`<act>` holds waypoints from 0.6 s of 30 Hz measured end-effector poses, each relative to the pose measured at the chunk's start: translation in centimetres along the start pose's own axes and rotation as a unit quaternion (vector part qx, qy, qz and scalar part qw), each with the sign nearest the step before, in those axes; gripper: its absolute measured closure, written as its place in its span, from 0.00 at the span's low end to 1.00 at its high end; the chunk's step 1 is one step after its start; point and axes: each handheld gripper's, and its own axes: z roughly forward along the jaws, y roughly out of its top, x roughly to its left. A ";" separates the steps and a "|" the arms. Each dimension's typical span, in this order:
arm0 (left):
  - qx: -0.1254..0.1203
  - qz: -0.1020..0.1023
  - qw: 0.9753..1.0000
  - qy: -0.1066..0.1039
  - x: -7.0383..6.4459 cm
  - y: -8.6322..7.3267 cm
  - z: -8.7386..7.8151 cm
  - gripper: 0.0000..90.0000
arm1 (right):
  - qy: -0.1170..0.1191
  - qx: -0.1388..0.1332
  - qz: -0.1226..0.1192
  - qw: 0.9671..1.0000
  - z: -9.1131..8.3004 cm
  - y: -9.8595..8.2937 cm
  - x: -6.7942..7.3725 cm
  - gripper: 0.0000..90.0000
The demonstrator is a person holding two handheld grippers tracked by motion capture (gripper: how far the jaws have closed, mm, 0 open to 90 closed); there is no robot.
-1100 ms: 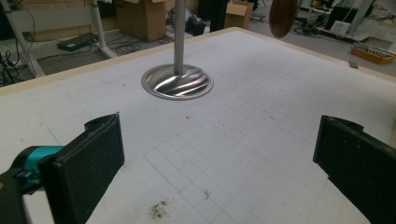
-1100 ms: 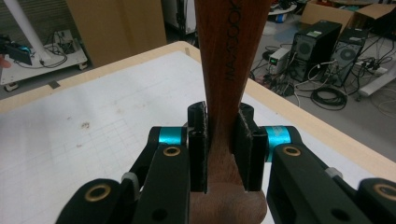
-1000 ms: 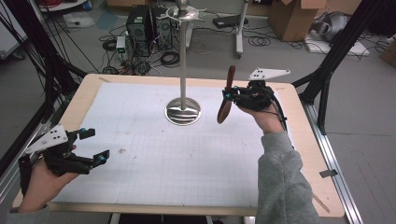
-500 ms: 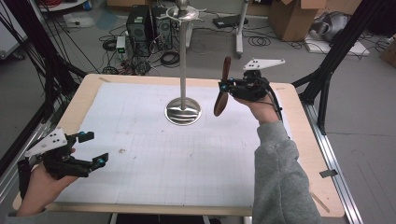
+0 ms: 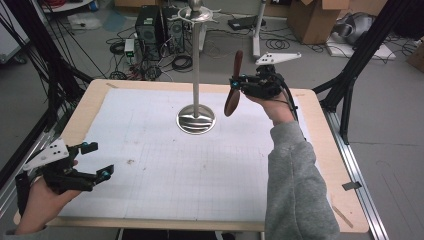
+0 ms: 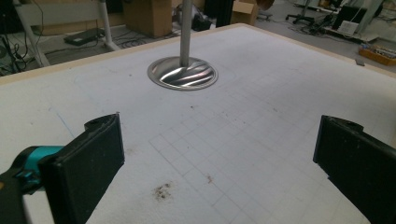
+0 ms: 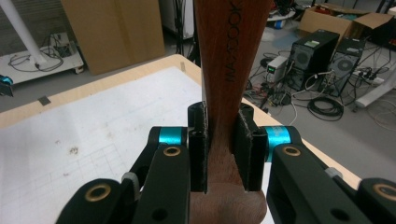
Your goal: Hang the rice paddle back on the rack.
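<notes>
The right tongs are clamped on a wooden spoon near the middle of its handle and hold it in the air, nearly upright, above the far right part of the table. In the right gripper view the two pads press both sides of the reddish wood, so the grip looks firm. The metal stand rises just left of the spoon; its round base rests on the white mat, and its top carries small arms.

The left tongs hover low over the near left corner, jaws wide apart and holding nothing.

By my reading, the pick-up is done and the spoon is well off the table. What seems left is to bring it to the stand's top and hang it there, then let go.
</notes>
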 end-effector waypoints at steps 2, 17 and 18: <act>-0.001 -0.001 1.000 0.001 0.0 0.0 -0.1 0.03 | 0.001 0.002 -0.001 1.000 0.2 0.3 -0.1 0.86; -0.004 -0.004 1.000 0.010 0.1 -0.3 -1.2 0.03 | -0.001 -0.015 -0.001 1.000 0.6 2.3 -0.3 0.86; -0.005 -0.005 1.000 0.011 0.1 -0.3 -1.2 0.03 | -0.002 -0.015 -0.004 1.000 0.6 2.5 -0.3 0.86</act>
